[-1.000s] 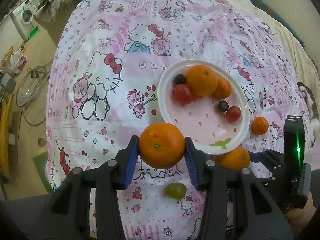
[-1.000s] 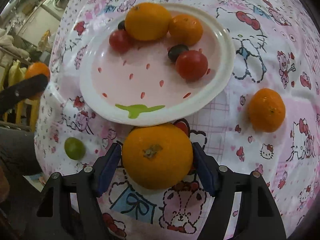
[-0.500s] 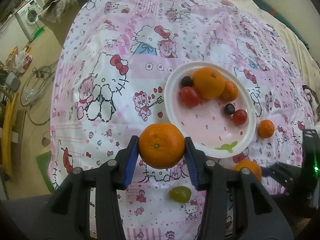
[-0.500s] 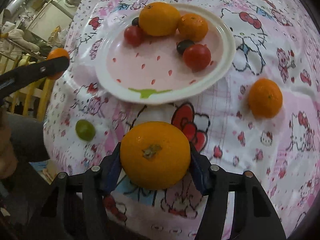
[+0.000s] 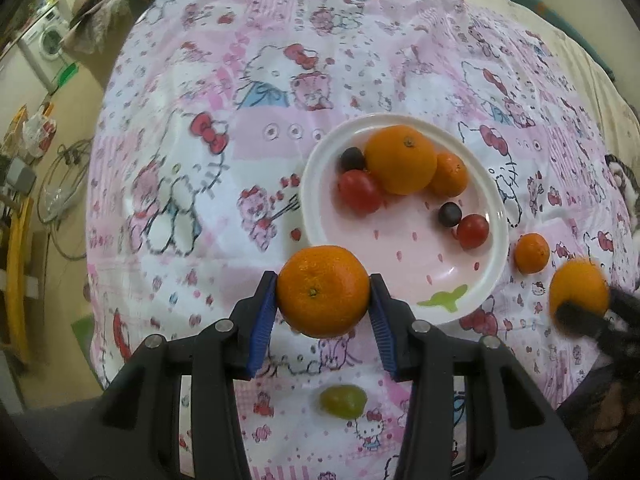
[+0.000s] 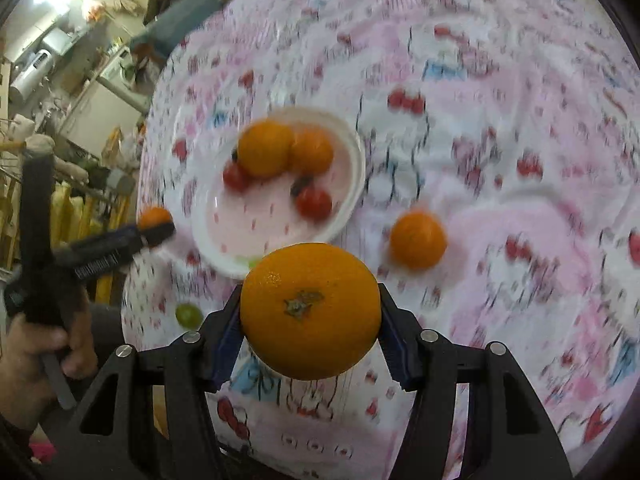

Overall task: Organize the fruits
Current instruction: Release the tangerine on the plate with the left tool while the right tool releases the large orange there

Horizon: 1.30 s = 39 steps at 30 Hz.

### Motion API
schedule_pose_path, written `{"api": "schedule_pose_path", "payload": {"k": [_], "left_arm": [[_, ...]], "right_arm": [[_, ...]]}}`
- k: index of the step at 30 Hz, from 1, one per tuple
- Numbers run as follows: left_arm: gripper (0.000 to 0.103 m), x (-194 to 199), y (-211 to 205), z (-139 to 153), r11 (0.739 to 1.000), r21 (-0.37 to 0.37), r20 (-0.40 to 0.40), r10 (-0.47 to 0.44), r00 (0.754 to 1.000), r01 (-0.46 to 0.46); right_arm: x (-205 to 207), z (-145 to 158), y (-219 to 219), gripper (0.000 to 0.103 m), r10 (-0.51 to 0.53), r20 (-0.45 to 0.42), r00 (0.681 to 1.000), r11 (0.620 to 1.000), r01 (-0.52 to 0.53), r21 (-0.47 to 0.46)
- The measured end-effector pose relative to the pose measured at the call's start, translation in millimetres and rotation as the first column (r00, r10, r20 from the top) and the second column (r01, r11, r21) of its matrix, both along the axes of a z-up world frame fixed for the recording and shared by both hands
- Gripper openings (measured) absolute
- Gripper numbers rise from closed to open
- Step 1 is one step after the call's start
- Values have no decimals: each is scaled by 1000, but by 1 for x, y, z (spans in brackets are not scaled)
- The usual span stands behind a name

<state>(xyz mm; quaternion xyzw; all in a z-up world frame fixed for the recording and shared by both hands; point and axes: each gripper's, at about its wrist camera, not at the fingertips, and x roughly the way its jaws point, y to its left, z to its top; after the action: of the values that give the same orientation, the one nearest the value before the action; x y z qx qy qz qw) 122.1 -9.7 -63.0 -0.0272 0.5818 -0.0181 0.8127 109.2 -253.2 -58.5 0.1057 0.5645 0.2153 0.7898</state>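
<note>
My left gripper (image 5: 323,312) is shut on a mandarin (image 5: 323,291) and holds it above the cloth, just left of the white plate (image 5: 316,176). The plate holds a big orange (image 5: 401,159), a small mandarin (image 5: 451,174), two red tomatoes and two dark grapes. My right gripper (image 6: 310,332) is shut on a large orange (image 6: 310,310), raised in front of the plate (image 6: 358,168). A loose mandarin (image 5: 531,253) lies on the cloth right of the plate. A green grape (image 5: 343,400) lies near the front edge.
The table wears a pink cartoon-print cloth (image 5: 192,128). The floor at the left has cables and a washing machine (image 5: 50,42). The right wrist view is motion-blurred. The left gripper and its hand (image 6: 44,344) show at its left.
My right gripper has lifted its orange and pulled back up from the plate. My left gripper has kept its mandarin and drawn slightly back and left of the plate.
</note>
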Motion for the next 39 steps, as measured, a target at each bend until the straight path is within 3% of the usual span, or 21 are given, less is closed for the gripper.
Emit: {"api": "schedule_pose_path", "payload": {"k": [4,14,20,35,38,39], "left_arm": [[41,13,-10,-1,998,39,23,-52,998,51],[41,36,-31,-21,986,17,16,-167,986,167],[41,47,-29,-40,991,-24,-45,-131,990,130],[41,54,-40,-43,992,-32,-53,-125,991,123],[41,53,-41,-44,991,-19,-47,-133,990,132],[41,53,-42,-45,991,-18,-46,-134,990,134]], "right_arm": [[25,10,1,62,-2,39,999,1000,1,13],[81,-12,24,62,28,44,999,999,-27,-35],[96,-32,34,62,35,19,999,997,-34,-68],[99,-46,42,66,27,25,999,994,-24,-106],[99,-48,39,85,19,-3,1000,997,-19,-78],[99,-48,39,85,16,-2,1000,997,-16,-72]]}}
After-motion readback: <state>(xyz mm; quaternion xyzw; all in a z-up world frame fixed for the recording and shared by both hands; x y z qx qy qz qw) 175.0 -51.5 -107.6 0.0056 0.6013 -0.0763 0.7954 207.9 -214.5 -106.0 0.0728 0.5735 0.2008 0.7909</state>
